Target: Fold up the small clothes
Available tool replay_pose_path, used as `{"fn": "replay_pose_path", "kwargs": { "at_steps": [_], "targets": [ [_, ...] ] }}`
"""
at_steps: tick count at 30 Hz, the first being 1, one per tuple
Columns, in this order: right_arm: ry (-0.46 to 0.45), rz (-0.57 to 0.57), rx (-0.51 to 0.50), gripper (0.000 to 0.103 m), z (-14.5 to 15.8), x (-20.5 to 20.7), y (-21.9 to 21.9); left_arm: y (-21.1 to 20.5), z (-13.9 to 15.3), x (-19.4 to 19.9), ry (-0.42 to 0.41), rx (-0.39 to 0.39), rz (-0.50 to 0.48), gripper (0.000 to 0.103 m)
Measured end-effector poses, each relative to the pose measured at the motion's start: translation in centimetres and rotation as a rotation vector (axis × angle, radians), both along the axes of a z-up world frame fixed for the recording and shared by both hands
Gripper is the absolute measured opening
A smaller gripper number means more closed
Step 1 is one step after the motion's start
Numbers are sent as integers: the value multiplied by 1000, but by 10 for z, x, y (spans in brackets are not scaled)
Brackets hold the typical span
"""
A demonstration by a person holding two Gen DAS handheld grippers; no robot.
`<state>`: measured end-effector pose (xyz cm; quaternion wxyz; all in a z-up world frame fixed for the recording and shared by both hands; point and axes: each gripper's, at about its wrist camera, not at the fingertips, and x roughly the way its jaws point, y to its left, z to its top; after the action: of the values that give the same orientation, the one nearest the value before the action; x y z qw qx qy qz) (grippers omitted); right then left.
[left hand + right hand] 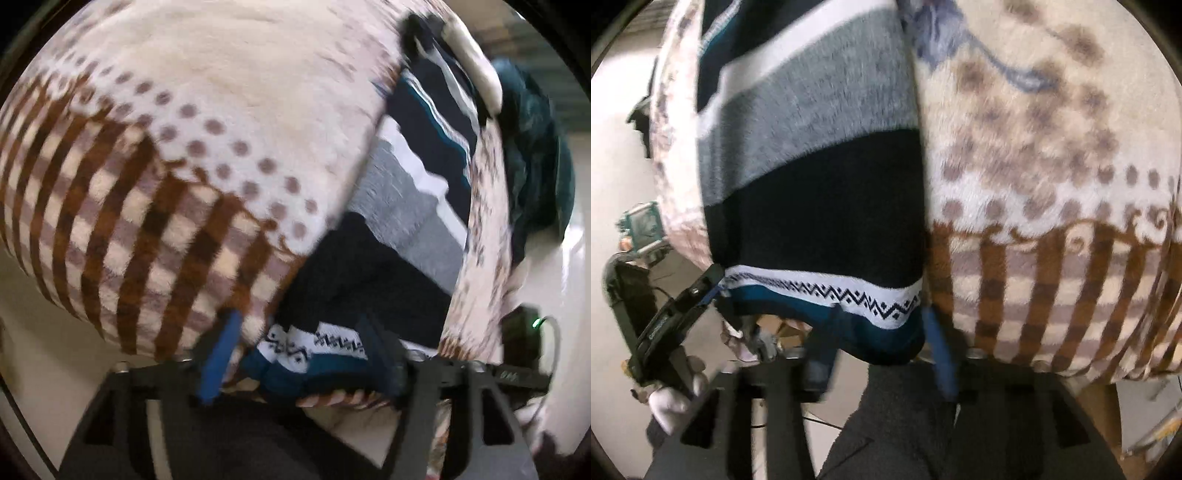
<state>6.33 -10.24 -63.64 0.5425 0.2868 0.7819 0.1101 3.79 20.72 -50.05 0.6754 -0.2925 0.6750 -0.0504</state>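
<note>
The sweater lies on the blanket, its hem overhanging the near edge.

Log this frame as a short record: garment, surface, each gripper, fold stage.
garment: striped knit, navy, grey and white bands, zigzag hem hanging over the near edge
surface: plush blanket, dotted and checked
left gripper: jaws apart, either side of the hem's left end; contact blurred
right gripper: jaws apart, either side of the hem's right end
hand: white glove on the left gripper's handle
fold stage: hem not lifted yet
</note>
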Motion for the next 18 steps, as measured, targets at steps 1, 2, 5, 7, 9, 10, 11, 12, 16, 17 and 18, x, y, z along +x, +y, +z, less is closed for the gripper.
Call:
{"fn": "replay_pose_path", "kwargs": {
  "at_steps": [1,2,5,7,9,10,11,12,16,17,18],
  "targets": [
    [-8,-7,11,59,-1,0,-1,4,-5,0,11,-23,8,65],
    [-4,-13,15,59,-5,0,-2,5,-11,1,25,-52,6,66],
    [34,-46,55,59,-22,-6,-3,-9,-28,7,63,-75,-73,66],
    [43,-69,102,59,-34,-14,1,-19,-33,11,76,-62,-120,66],
    [52,-90,151,59,-44,-17,11,-25,-30,12,75,-35,-150,64],
    [52,-105,158,59,-48,-18,14,-26,-28,10,68,-32,-161,64],
    [47,-122,157,60,-50,-20,17,-29,-27,8,64,-25,-173,60],
    [40,-141,167,61,-51,-21,18,-31,-22,6,47,-15,-191,48],
    [12,-191,184,27,-47,-28,18,-42,-13,-4,12,-41,-208,7],
    [6,-200,189,24,-45,-30,19,-44,-9,-5,5,-47,-208,7],
    [-1,-206,189,21,-43,-31,19,-44,-2,-7,-7,-62,-196,7]
  ]
}}
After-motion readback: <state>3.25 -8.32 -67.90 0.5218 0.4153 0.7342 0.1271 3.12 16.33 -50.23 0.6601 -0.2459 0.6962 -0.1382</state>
